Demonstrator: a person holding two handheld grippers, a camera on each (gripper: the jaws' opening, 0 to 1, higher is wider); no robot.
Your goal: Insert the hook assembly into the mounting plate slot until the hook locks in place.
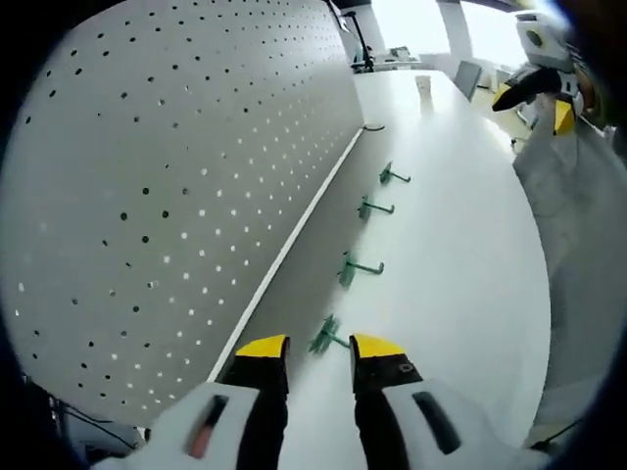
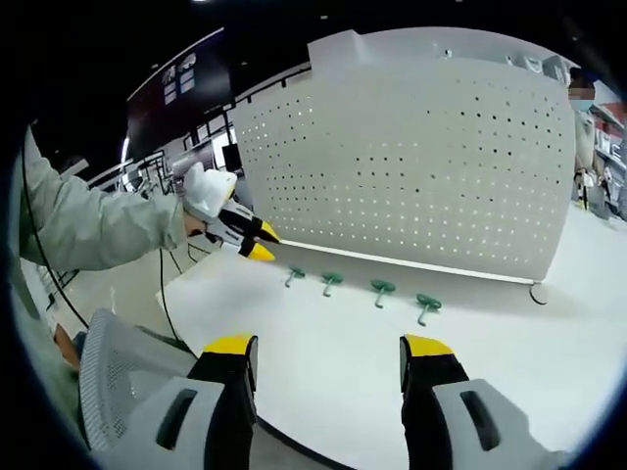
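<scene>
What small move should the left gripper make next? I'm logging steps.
Probably ease the left gripper forward and close on the nearest green plastic hook: its jaws stand open with that hook just ahead on the white table, none yet on the white pegboard.

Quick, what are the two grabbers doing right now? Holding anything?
Left gripper: open, holding nothing, its jaws either side of the nearest green hook on the table.
Right gripper: open wide, holding nothing.

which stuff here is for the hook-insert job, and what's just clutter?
Job:
- four green hooks lying in a row on the table
- white pegboard panel
- left gripper, at the nearest hook
- right gripper

Lying about:
- mesh chair
- small cup at the table's far end
</scene>
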